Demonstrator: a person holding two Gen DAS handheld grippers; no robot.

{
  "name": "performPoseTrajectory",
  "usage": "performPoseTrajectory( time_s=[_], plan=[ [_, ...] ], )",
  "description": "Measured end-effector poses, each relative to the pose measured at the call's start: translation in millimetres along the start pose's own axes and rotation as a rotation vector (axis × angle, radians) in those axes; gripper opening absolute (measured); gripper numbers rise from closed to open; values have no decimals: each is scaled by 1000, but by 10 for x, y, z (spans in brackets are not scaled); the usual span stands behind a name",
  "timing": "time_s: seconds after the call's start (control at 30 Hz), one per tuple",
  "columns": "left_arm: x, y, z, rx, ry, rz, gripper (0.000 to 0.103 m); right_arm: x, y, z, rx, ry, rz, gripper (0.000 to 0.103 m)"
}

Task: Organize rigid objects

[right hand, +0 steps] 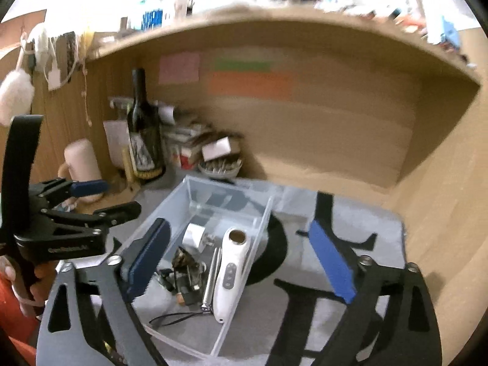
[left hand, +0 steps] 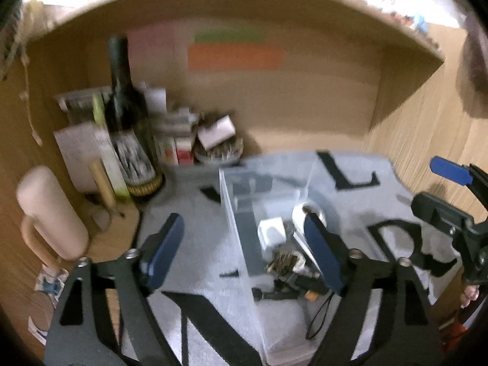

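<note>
While both grippers hang above the grey lettered mat (right hand: 344, 213), one clear rectangular plastic bin (right hand: 170, 204) sits on it, holding one white handheld device (right hand: 230, 270), long axis running toward the back wall, round head farthest; one white cube adapter (right hand: 195, 235); one metal rod (right hand: 212, 277). Left gripper (left hand: 244, 253) spread wide, empty. Right gripper (right hand: 241, 262) likewise. One dark wine bottle (right hand: 143, 131) upright at back-left

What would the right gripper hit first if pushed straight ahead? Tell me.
Probably the clear plastic bin: the open right gripper points over its right wall, above the white handheld device inside. Depth is unclear, so it may pass above the rim.
</note>
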State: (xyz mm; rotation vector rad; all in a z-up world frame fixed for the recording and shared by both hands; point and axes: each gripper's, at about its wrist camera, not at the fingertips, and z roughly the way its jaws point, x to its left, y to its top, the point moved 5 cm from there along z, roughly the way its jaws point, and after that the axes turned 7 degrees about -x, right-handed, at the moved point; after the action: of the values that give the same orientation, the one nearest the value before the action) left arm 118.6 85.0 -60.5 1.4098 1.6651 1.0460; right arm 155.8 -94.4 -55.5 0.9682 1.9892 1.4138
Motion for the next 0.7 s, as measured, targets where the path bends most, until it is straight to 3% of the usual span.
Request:
performPoseTrajectory(
  time_s=[0.13,0.5,0.7],
  plan=[
    [-71,138,-303,-114,19,13,99,-24,87,-267,-88,-31,9,103],
    [-250,262,-875,-280,-1,10,102,-33,172,-748,-205,-71,36,103],
    [-290,277,-1036,-322,-20,5,103,-11,171,-859,-227,-83,36,103]
  ],
)
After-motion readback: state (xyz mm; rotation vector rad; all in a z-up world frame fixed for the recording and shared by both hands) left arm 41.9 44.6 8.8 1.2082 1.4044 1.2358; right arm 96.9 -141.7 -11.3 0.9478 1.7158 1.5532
